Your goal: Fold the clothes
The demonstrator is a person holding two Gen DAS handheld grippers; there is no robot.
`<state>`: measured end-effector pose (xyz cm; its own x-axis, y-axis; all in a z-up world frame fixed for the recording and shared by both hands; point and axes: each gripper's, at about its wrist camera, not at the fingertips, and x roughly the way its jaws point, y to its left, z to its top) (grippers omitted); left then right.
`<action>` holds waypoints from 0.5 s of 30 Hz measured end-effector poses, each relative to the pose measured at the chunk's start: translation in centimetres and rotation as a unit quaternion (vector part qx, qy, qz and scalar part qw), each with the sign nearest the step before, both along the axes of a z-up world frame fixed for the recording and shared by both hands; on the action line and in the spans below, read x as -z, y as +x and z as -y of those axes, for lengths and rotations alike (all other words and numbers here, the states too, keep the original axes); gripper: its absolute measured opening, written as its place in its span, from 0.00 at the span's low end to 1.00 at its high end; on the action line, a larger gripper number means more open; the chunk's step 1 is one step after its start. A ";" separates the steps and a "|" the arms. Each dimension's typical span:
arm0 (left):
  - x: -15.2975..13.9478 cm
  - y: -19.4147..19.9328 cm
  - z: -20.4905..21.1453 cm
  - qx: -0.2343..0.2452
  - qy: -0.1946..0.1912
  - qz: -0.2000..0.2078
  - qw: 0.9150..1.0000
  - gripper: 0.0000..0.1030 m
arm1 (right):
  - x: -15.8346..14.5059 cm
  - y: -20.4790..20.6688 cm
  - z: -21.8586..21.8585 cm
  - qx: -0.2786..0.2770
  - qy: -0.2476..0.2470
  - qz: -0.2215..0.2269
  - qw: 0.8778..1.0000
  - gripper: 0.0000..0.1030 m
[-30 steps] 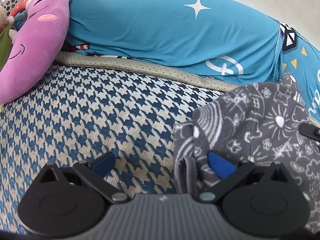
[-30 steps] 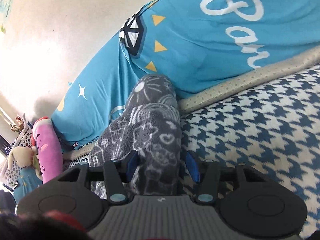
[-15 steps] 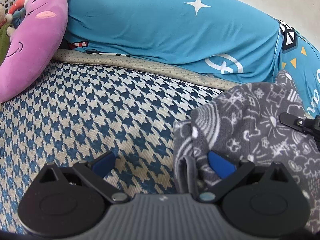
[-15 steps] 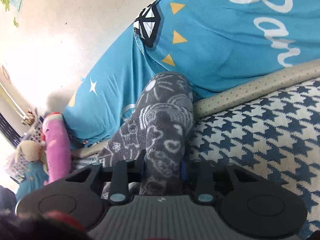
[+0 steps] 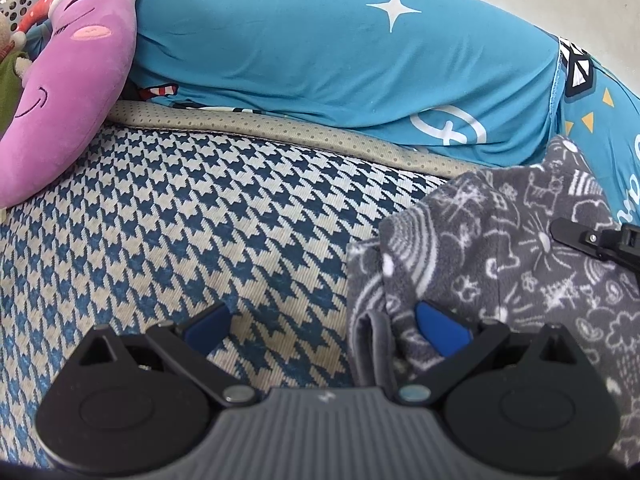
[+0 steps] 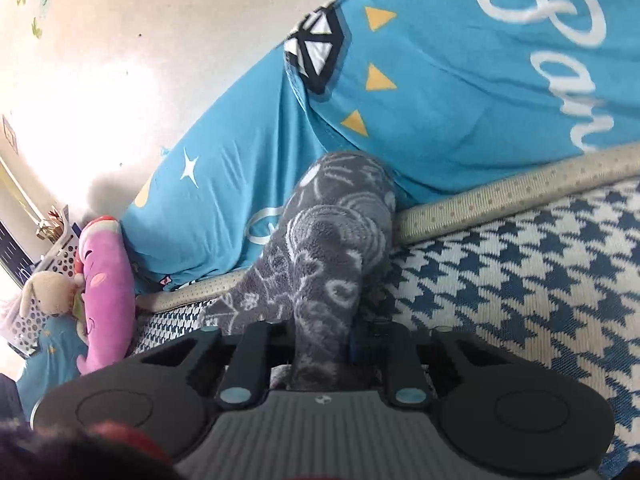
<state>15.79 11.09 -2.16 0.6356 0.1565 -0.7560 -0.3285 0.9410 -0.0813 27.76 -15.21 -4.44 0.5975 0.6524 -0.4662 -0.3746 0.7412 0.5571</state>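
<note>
1. Left edge of the right wrist view: wire basket and a beige plush toy are cut off and blurred; a dark red-and-black blob at the bottom left corner can't be identified.
2. Right gripper: its blue pads are almost fully hidden by fabric, only a sliver of one shows. The jaws have just been closing and are now pinched on a bunched ridge of the grey fleece garment.
3. Left gripper: jaws spread wide, nothing clamped. Its left pad sits over bare cover; its right pad lies against the garment's edge fold.
4. In the left wrist view only a black fingertip of the right gripper shows at the far right edge, lying on the fleece.
5. Garment: dark grey fleece with white doodle print (cats, hearts, swirls), crumpled, lifted into a hump, hem visible near the left gripper's right pad. It lies on the right side of the bed, its far end touching the blue pillow.
6. Surface: blue-and-cream houndstooth cover, with a beige dotted band along the pillow.
7. Room: pink plush cushion at left, pale wall behind.
</note>
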 end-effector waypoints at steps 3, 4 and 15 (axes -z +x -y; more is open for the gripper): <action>-0.3 0.0 0.7 0.003 0.019 0.001 1.000 1.00 | -1.2 -0.8 -0.3 0.013 -0.014 0.017 1.000 0.16; -0.3 0.0 0.9 0.005 0.023 0.001 1.000 1.00 | -1.6 -1.1 -0.2 0.018 -0.019 0.023 0.999 0.16; -2.2 -1.6 1.7 0.030 0.013 0.014 0.999 1.00 | -5.0 -2.9 2.8 0.087 -0.041 0.056 0.994 0.15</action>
